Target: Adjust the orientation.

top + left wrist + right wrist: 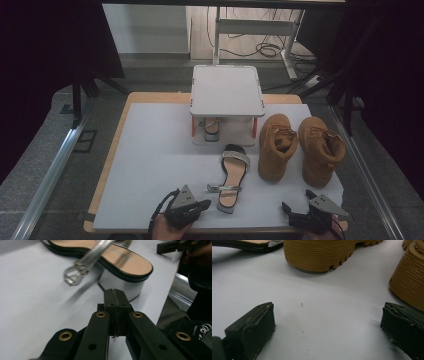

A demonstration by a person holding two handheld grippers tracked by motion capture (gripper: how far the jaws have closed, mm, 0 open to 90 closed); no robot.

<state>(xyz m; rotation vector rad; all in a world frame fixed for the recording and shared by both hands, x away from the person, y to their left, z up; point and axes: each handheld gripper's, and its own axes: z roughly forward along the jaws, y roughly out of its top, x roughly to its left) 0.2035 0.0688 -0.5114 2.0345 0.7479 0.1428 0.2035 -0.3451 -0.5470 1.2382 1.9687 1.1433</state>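
Left claw [200, 205] is clenched empty just left of the sandal [231, 175] mid-worktop; right claw [295, 210] is released near the boots [276, 145]. I'd open the left 1 first, then pinch the heel, not the loose strap.

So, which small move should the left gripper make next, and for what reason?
Probably open the left gripper first: its jaws are pressed shut on nothing, just short of the silver block heel of the tan-insole strappy sandal on the white table sheet. Open, it could ease forward around that heel. The right gripper is open already, near the tan suede boots.
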